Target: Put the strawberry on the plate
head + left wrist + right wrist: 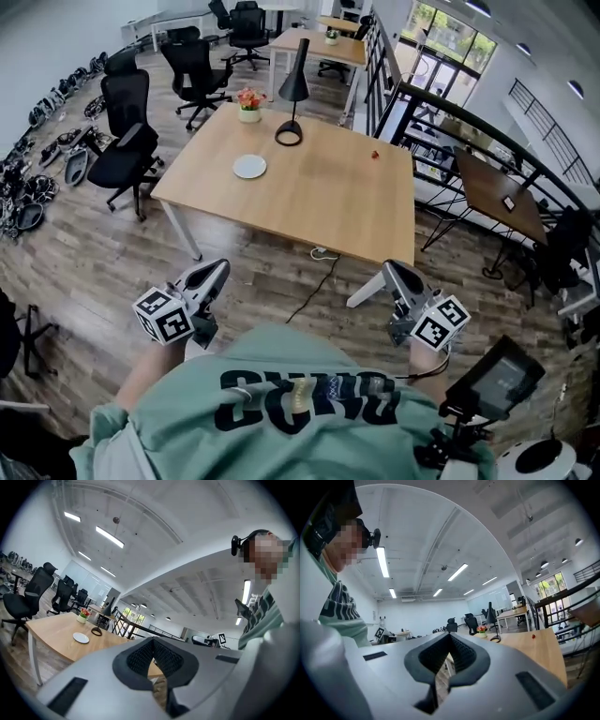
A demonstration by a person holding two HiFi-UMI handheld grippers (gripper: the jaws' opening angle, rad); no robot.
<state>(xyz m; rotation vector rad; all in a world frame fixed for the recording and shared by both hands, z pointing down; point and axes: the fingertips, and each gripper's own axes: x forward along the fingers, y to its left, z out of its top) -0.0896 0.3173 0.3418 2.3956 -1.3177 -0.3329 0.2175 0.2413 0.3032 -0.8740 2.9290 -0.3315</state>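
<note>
Wooden table (319, 211), strawberry (375, 155) near edge, plate (249, 167) apart

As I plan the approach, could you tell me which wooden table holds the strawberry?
The nearest wooden table, the large one ahead; it alone bears the strawberry, a white plate and a black lamp.

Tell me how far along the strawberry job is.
Done: nothing. The strawberry lies on the table, on its far right side, apart from the empty white plate. In hand: nothing. The left gripper and right gripper are both shut and empty, short of the table's near edge. Left: reaching the strawberry, gripping it, carrying it to the plate, letting go.
</note>
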